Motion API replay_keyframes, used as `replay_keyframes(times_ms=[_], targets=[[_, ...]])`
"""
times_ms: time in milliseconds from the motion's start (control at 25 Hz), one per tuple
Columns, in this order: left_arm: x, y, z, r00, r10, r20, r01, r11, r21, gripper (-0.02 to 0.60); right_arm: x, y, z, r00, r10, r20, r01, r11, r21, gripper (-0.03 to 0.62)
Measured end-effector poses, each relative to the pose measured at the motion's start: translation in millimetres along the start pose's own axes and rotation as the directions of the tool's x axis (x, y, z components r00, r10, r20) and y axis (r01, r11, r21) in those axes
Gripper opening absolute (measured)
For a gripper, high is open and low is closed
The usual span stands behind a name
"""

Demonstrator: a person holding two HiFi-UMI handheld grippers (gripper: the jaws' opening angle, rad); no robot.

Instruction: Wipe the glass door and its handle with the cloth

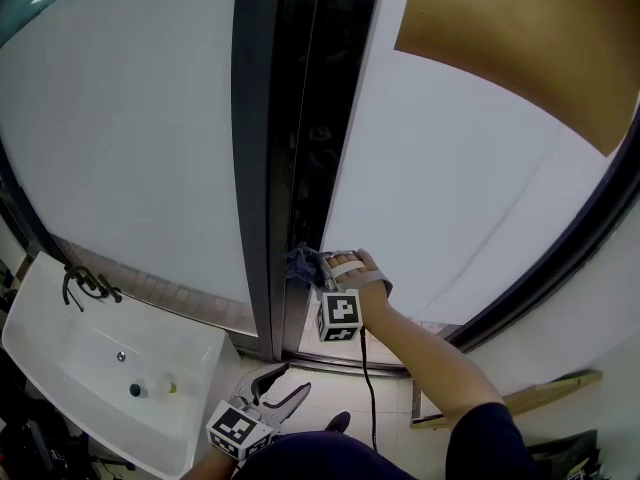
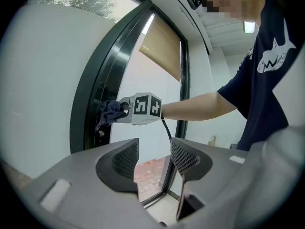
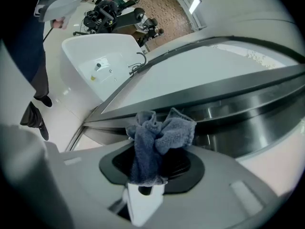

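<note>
A crumpled blue-grey cloth is pinched in my right gripper and pressed against the dark vertical frame where the glass door panels meet. In the right gripper view the cloth bulges out of the shut jaws of the right gripper, just in front of a brushed steel bar on the door. The left gripper view shows the right gripper holding the cloth on the frame. My left gripper hangs low near my body, open and empty, and in its own view the left gripper holds nothing.
A white sink with a dark tap stands at the lower left, close to the glass pane. A brown blind covers the top of the right pane. A wooden batten lies on the floor at the right.
</note>
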State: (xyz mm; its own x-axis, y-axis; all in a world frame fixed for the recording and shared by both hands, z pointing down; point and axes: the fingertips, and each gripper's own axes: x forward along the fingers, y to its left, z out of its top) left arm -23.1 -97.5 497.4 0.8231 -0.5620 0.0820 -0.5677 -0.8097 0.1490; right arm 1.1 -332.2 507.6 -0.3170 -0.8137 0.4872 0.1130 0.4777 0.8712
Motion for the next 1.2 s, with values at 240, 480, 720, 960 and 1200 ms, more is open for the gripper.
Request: replay_keyframes(times_ms=[240,480,720,960,1200], targets=[[3,-5,1,1.0,-0.015,-0.011,0.015,1.0,-0.007,0.204,-21,11,-42,0.999,-0.006,-0.053,0.009,0.999,0.053,0.138],[8,-7,-2,0.999,-0.043,-0.004,0.043,0.999,0.002,0.204,-35,16,-77,0.993,0.0,-0.117,0.016,0.99,0.141,0.138],[7,-10,-3,0.999,-0.04,-0.017,0.04,0.999,-0.007,0.204,-59,26,-81,1.0,0.014,0.003,-0.013,0.839,0.544,0.138],[8,2,-4,0.999,-0.02,-0.026,0.019,1.0,-0.02,0.204,-32,64,-51,0.981,0.085,0.177,-0.193,0.584,0.788,0.138],[12,8,-5,0.999,-0.009,-0.037,0.009,1.0,-0.008,0.204,13,45,-23,0.95,0.013,0.313,-0.305,0.261,0.916,0.138]])
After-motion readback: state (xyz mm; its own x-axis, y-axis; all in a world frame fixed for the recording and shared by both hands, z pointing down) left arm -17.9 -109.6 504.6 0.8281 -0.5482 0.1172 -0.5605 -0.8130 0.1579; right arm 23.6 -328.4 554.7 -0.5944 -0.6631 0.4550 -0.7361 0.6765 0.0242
